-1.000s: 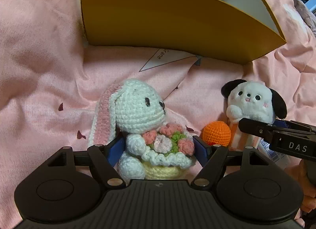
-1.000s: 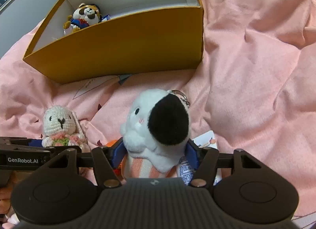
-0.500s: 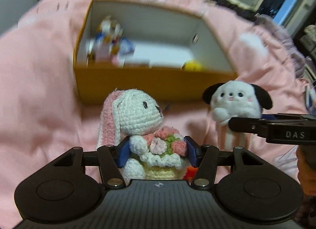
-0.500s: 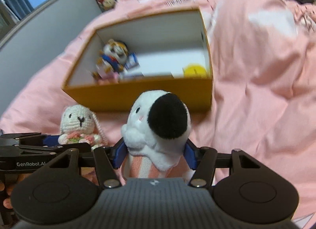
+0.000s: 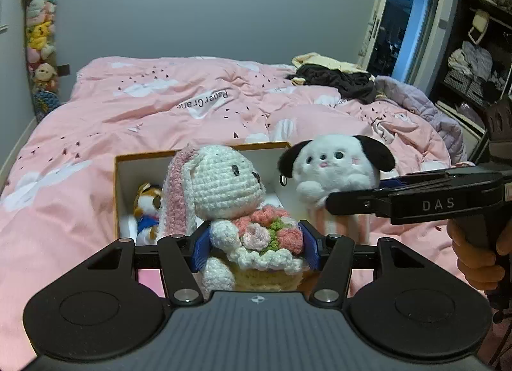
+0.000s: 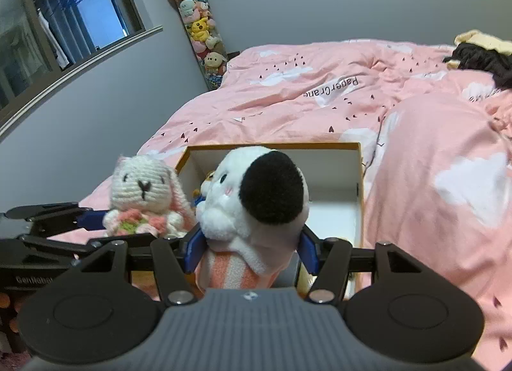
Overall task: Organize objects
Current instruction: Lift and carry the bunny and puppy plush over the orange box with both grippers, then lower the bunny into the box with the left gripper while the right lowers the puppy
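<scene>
My left gripper [image 5: 256, 248] is shut on a white crochet bunny [image 5: 220, 188] with pink ears and a flower basket, held in the air in front of the open yellow box [image 5: 116, 192]. My right gripper [image 6: 251, 249] is shut on a white plush dog [image 6: 256, 192] with black ears and a striped body, held beside the bunny over the box [image 6: 360, 179]. The bunny also shows in the right wrist view [image 6: 144, 192], and the dog in the left wrist view [image 5: 336, 176]. A small tiger plush [image 5: 147, 204] lies inside the box.
The box sits on a bed with a pink quilt [image 5: 160, 108]. Dark and yellow clothes [image 5: 336, 75] lie at the far right of the bed. A column of stuffed toys [image 6: 200, 28] hangs on the grey wall. Shelves [image 5: 480, 51] stand at right.
Both grippers have lifted their toys off the quilt and risen, and the views have tilted up toward the room. The orange crochet ball has dropped out of view.
</scene>
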A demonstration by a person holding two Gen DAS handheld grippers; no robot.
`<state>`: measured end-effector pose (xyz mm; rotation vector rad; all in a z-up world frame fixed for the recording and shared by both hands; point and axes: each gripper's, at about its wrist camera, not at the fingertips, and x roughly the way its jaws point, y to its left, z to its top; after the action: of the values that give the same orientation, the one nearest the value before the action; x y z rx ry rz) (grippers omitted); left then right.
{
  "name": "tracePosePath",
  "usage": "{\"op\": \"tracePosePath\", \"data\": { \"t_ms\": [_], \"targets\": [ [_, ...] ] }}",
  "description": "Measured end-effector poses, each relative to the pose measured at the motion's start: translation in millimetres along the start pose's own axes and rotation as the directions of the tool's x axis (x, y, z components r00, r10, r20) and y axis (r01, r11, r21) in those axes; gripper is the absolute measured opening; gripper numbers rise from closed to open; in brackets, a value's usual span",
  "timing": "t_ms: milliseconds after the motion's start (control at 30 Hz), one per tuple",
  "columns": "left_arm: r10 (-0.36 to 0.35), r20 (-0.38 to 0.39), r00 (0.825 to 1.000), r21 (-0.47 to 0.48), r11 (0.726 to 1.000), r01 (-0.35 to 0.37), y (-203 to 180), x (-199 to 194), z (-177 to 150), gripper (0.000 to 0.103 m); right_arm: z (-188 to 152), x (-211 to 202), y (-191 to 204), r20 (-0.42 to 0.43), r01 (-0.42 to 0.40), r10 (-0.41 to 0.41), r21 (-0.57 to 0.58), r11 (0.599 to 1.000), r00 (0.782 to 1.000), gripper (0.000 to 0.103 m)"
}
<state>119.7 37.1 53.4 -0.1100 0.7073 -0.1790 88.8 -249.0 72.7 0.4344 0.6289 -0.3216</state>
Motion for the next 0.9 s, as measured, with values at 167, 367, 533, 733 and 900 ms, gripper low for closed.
{"op": "tracePosePath", "data": {
  "t_ms": [167, 367, 533, 733, 900],
  "targets": [
    [0.018, -0.049, 0.999, 0.039, 0.999, -0.016, 16, 46, 17, 0.066, 19, 45, -15, -0.066, -0.036, 0.036, 0.012, 0.999, 0.997, 0.061],
    [0.092, -0.131, 0.987, 0.133, 0.988, -0.075, 30, 103, 24, 0.066, 33, 101, -31, -0.165, 0.003, -0.001, 0.007, 1.000, 0.986, 0.061],
    [0.072, -0.184, 0.980, 0.154, 0.987, -0.044, 40, 134, 20, 0.066, 39, 145, -42, -0.248, 0.005, -0.002, 0.012, 1.000, 0.969, 0.061],
    [0.089, -0.253, 0.963, 0.186, 0.982, -0.042, 55, 167, 15, 0.066, 44, 189, -42, -0.337, 0.011, -0.031, -0.060, 0.998, 0.941, 0.061],
    [0.079, -0.259, 0.963, 0.190, 0.981, -0.030, 63, 182, 12, 0.068, 45, 216, -47, -0.380, 0.022, -0.047, -0.071, 0.997, 0.924, 0.061]
  ]
}}
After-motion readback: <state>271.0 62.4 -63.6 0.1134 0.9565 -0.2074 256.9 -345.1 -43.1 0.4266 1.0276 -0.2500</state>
